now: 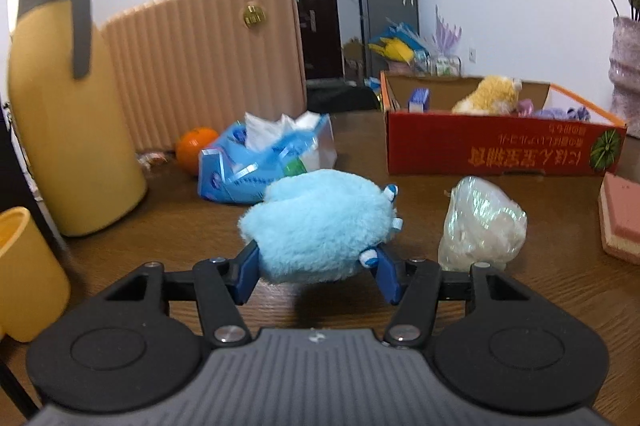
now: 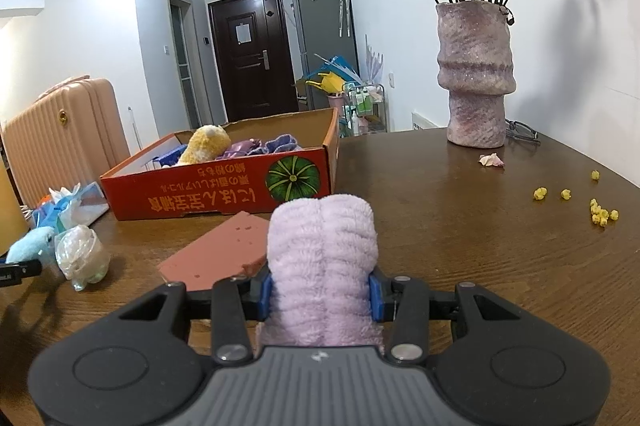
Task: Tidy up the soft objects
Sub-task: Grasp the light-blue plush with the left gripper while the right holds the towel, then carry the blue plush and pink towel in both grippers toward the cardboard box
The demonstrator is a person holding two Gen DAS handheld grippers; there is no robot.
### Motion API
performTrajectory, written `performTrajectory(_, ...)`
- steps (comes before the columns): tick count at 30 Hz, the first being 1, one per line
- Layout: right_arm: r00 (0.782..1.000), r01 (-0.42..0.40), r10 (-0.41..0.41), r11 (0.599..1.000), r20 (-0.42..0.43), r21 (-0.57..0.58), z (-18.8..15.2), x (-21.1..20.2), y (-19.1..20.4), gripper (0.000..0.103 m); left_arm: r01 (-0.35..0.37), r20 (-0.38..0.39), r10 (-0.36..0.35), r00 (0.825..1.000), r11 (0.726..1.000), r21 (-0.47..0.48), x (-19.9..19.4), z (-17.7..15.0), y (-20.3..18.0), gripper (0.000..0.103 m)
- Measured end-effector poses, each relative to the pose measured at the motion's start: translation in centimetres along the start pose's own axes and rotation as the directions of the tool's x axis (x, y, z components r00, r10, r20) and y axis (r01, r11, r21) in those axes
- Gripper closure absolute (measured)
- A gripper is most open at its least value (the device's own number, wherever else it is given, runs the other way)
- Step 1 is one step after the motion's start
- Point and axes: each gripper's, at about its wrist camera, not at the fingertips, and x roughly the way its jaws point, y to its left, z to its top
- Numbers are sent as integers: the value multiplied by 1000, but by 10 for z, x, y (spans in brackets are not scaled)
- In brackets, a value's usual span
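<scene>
My left gripper [image 1: 316, 266] clamps the blue plush [image 1: 316, 226] shallowly; my right gripper [image 2: 320, 292] clamps the lilac towel [image 2: 322, 258]. Short of the red box [image 1: 500, 146], either could slip free.

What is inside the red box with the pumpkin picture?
Inside the red box sit a yellow plush toy, purple cloths and something blue. The box's front wall hides its bottom.

Pretty bright indoor light, with ceiling glare blowing out top left in the right wrist view. Heavy fisheye bending at the edges. The yellow jug [image 1: 60, 98] nearby looks blurry, and soft shadows fall on the table [image 2: 480, 246].
</scene>
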Motion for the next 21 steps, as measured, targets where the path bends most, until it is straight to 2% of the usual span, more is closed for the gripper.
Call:
performTrajectory(12, 998, -24, 23, 1000, 59, 14, 4, -6, 6, 61, -8, 115, 19, 993, 995, -95, -45, 11, -2, 45)
performTrajectory(21, 991, -59, 57, 998, 125, 16, 8, -16, 28, 61, 53, 186, -27, 982, 990, -134, -74, 17, -21, 45)
